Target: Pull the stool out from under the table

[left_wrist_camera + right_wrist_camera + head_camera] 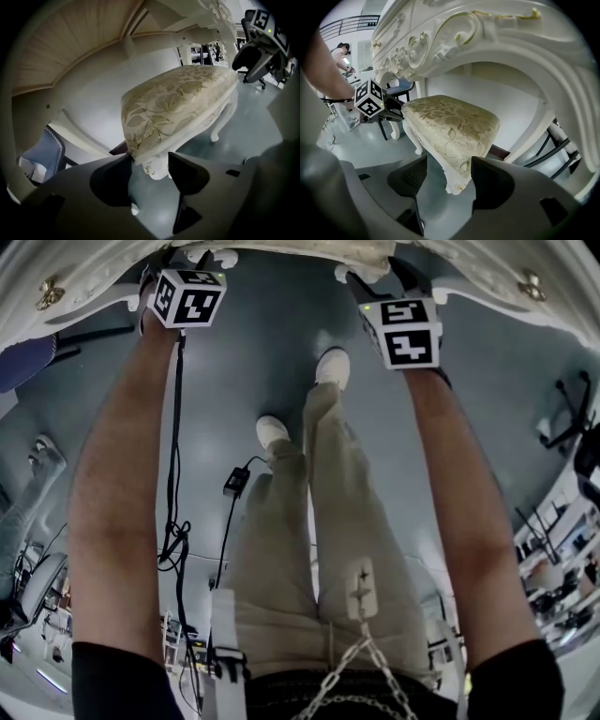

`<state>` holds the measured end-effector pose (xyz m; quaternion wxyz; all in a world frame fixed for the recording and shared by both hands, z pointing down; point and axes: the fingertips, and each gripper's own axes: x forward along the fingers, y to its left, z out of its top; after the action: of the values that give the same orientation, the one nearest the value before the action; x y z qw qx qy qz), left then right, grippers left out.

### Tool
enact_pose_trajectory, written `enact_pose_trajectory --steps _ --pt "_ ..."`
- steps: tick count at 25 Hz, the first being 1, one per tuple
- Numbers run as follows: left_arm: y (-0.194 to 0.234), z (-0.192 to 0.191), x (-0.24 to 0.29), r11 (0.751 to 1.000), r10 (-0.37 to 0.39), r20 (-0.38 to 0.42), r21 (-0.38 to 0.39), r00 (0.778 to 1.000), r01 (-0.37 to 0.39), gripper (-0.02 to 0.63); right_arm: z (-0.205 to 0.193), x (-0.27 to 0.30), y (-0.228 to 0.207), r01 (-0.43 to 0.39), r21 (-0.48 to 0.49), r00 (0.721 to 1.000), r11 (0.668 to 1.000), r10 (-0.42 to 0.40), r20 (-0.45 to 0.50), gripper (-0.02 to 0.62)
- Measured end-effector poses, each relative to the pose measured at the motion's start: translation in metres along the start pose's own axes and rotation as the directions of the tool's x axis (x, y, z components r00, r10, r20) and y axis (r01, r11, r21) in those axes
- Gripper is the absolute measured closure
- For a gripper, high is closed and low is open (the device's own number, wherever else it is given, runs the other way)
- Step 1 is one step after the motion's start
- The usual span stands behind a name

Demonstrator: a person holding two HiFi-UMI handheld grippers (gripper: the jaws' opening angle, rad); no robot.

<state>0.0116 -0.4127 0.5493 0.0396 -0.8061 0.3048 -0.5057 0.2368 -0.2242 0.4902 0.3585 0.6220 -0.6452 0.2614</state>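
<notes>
Both grippers are reaching in under the white carved table (487, 37), and the stool (450, 124) with the gold floral cushion is sitting tucked beneath it, so the pull isn't happening yet. In the head view the stool is hidden by the tabletop, so the gripper views are doing all the work here.

The left gripper (150, 177) is holding its jaws wide apart around one front corner of the seat, with the carved corner leg (157, 166) showing in the gap. One jaw tip is looking very close to the cushion edge, but I can't tell if it's touching. The right gripper (450, 182) is doing the same at the other front corner, jaws spread and not clamped on anything, corner leg (454, 180) sitting between them.

My take on doing this well: I'd be pushing both in a bit deeper so the pads are landing on the hard white frame rather than the soft cushion, which will probably squish and slip. Then closing both at once and pulling evenly, straight back along the grey floor (370, 150), so the stool isn't twisting into the table legs.
</notes>
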Motion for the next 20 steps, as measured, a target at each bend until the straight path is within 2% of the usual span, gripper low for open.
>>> enact_pose_trajectory --steps 3,8,11,15,20 --pt "-0.009 0.006 -0.010 0.999 -0.009 0.003 -0.039 1.000 0.010 0.376 -0.005 -0.001 -0.004 0.015 -0.004 1.000 1.000 -0.015 -0.017 0.323" --pt "-0.037 -0.013 -0.026 0.998 -0.054 0.011 0.030 0.998 0.053 0.376 -0.015 0.005 -0.013 0.078 0.041 0.996 0.996 -0.076 -0.043 0.310" --pt "-0.032 -0.015 -0.024 0.998 -0.067 0.006 0.011 0.998 0.067 0.374 -0.022 0.010 -0.020 0.105 -0.002 0.992 0.995 -0.105 -0.071 0.302" --pt "-0.033 -0.005 -0.012 0.990 -0.142 -0.056 -0.029 0.988 0.141 0.330 -0.034 0.016 -0.038 0.098 -0.031 0.984 0.995 -0.102 -0.143 0.264" --pt "-0.038 -0.001 -0.014 0.985 -0.171 -0.062 -0.040 0.983 0.169 0.344 -0.035 0.026 -0.040 0.072 0.004 0.986 0.997 -0.070 -0.152 0.264"
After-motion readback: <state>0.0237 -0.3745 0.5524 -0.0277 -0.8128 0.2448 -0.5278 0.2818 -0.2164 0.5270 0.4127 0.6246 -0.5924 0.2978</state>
